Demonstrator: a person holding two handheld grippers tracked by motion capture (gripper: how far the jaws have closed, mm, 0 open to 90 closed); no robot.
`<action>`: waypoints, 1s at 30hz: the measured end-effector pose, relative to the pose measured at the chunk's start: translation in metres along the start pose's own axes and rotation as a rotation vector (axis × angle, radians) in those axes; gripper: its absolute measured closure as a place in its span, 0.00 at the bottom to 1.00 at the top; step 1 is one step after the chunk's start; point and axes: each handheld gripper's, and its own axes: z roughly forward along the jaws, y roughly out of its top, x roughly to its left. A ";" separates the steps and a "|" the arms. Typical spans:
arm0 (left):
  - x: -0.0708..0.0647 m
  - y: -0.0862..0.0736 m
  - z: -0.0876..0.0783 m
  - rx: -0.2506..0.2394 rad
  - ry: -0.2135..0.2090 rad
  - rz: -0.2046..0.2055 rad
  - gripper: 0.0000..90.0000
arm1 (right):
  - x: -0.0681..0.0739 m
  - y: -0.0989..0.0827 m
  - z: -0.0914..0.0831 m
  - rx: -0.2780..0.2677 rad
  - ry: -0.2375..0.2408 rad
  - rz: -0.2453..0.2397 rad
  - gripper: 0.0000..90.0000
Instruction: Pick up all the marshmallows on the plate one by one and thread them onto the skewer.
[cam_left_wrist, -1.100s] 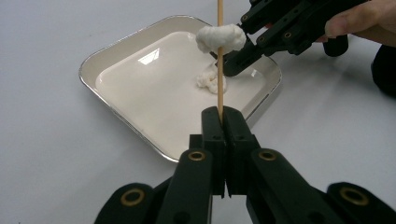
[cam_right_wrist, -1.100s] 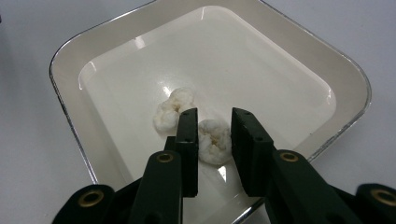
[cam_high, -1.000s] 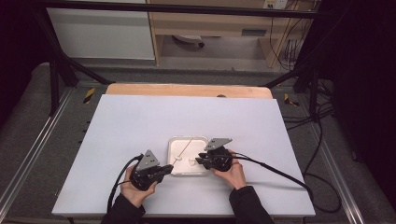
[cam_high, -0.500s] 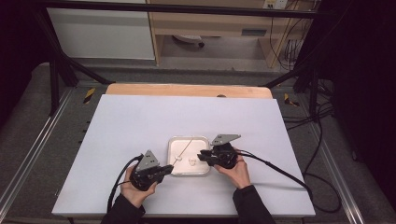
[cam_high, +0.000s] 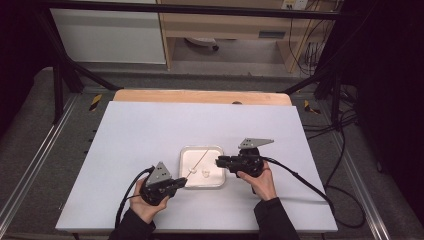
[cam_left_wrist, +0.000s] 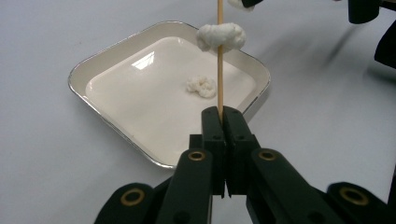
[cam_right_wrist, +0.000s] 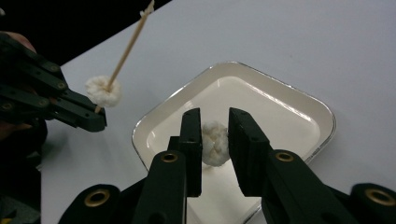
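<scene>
Progress looks partial, judging from how things lie: one white puffy piece (cam_left_wrist: 220, 36) is already threaded on the wooden skewer (cam_left_wrist: 219, 70), a second bit sits near the skewer's far tip at 12 o'clock in the left gripper view, and one loose piece (cam_right_wrist: 214, 142) lies in the square white tray (cam_high: 187, 152), so at least that one seems left to thread. The left gripper (cam_left_wrist: 223, 116) has its jaws pressed together on the skewer's near end, holding it slanted up over the tray's 7 o'clock corner. The right gripper (cam_right_wrist: 215, 140) has its jaws spread, one on either side of the loose piece in the tray; whether they touch it I cannot tell. On the white table (cam_high: 150, 130) the tray lies between the two hands, the left gripper at its 7 o'clock and the right gripper at its 3 o'clock. Compared with half a second ago, the right gripper has drawn slightly toward 3 o'clock, while the left gripper and tray have stayed put.
</scene>
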 end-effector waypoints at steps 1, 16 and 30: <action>0.000 0.000 0.000 -0.001 0.000 0.001 0.98 | 0.000 0.001 -0.002 -0.011 0.009 0.008 0.84; -0.004 0.001 0.000 -0.024 -0.010 0.030 0.98 | 0.005 0.022 -0.036 -0.200 0.149 0.111 0.84; -0.009 0.001 0.000 -0.035 -0.024 0.050 0.98 | 0.004 0.035 -0.029 -0.232 0.192 0.157 0.84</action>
